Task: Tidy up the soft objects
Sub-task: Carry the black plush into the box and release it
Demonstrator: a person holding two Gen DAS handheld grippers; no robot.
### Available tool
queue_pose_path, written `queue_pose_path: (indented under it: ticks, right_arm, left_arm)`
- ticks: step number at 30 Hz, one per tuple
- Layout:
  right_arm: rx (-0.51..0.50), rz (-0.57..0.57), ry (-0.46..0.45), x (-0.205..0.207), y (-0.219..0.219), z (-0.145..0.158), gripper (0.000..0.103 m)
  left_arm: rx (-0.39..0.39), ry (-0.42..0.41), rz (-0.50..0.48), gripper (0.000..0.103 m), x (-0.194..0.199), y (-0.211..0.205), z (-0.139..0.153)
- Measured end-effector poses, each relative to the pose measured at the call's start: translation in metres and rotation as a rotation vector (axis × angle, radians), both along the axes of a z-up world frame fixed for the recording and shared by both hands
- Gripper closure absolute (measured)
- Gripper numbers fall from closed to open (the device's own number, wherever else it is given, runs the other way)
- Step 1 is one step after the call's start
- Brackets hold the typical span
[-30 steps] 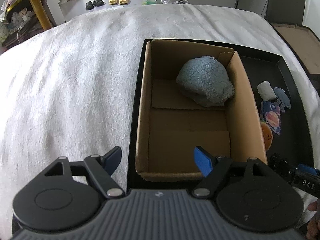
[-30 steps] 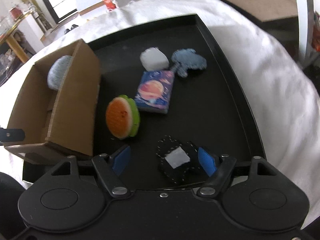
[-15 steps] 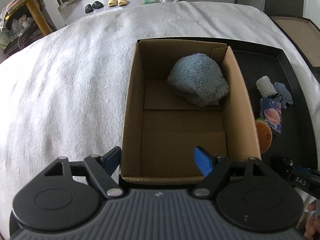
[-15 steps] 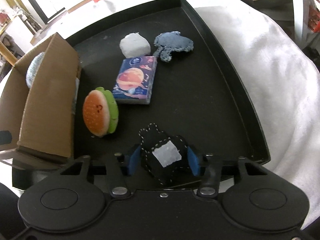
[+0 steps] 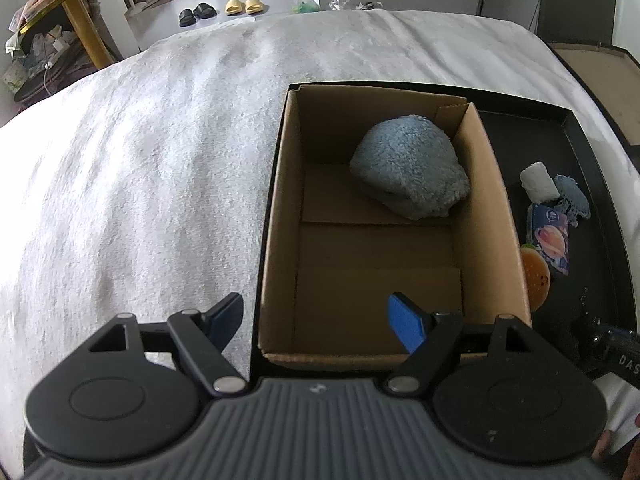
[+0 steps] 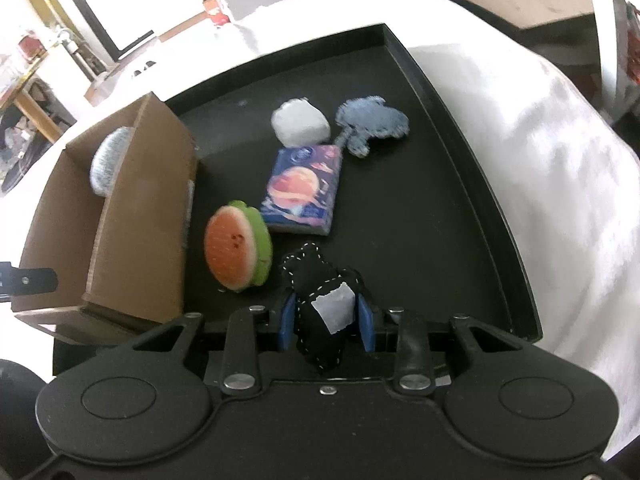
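Five soft toys on tray, one in box

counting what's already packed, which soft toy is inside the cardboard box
Only the fluffy grey-blue plush, at the far end of the cardboard box. The other soft things lie outside, on the black tray.

A black stitched plush toy with a white patch sits pinched at the tray's near edge; a grey fluffy cloth lies in the cardboard box, far right corner.
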State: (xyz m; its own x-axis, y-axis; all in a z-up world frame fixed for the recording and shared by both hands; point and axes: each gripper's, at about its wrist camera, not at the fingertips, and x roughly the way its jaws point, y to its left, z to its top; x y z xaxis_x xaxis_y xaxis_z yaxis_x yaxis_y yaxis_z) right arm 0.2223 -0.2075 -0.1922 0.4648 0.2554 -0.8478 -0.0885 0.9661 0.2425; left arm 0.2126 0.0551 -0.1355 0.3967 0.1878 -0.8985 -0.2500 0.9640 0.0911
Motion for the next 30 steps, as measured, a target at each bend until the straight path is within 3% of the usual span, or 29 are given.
queue_pose_path:
  ticks: [30]
  right_arm:
    - [-0.026,0.168,-0.176,0.002,0.094,0.084,0.07]
  left_arm:
    - [-0.113,-0.069,0.052,0.025,-0.012,0.038,0.004]
